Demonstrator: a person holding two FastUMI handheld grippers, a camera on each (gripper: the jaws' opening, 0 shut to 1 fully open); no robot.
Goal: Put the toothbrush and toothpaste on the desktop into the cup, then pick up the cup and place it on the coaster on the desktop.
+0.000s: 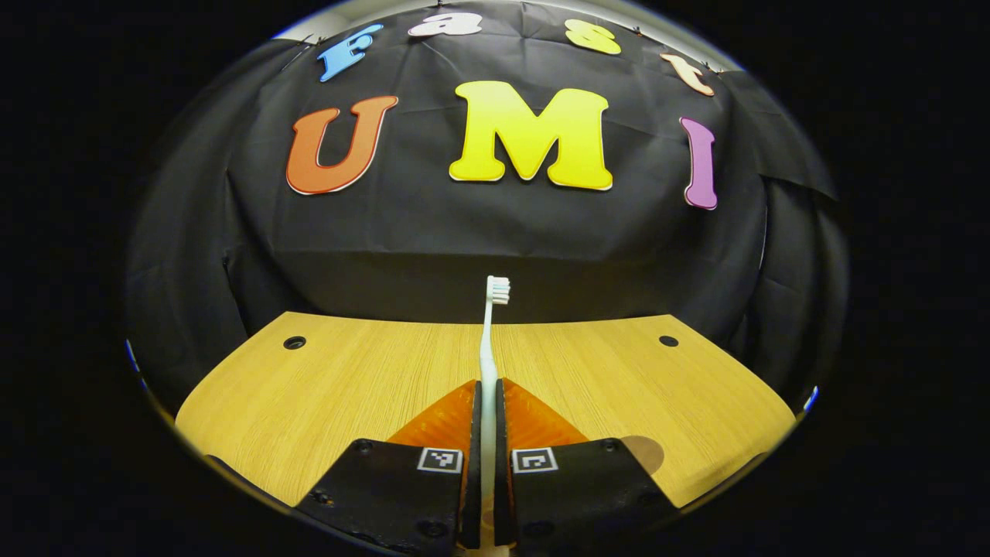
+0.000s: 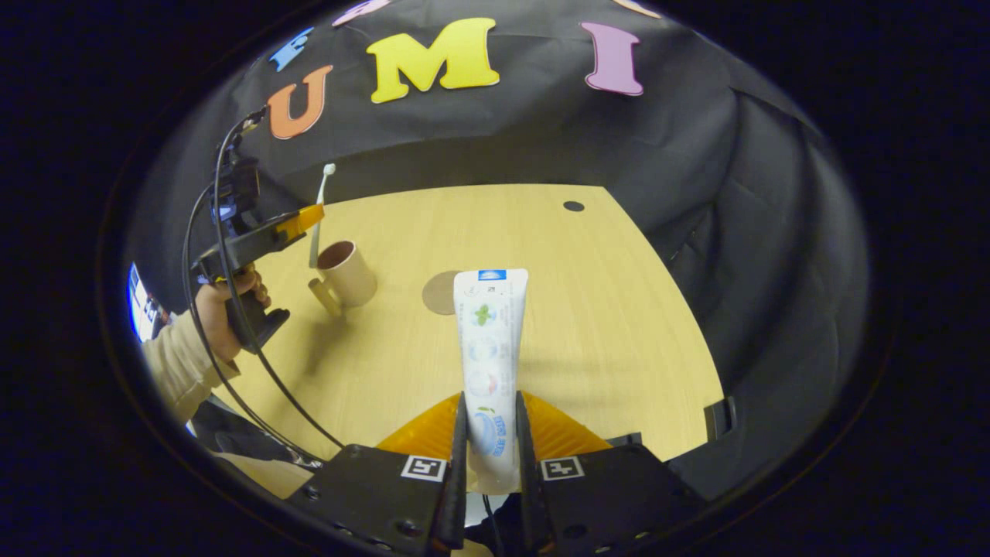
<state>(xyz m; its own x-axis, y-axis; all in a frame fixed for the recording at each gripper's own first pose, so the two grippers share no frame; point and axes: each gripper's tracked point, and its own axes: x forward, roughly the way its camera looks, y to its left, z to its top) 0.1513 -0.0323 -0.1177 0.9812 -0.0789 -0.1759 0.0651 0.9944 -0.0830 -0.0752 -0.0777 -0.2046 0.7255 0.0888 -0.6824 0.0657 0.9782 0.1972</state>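
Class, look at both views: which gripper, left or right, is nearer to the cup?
Left. The left gripper holds the toothbrush up just beside the cup. The right gripper, jaws clamping the toothpaste, sits farther back across the desktop.

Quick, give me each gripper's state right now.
Left gripper: shut on the toothbrush, brush head pointing up.
Right gripper: shut on the toothpaste tube, held above the desktop.
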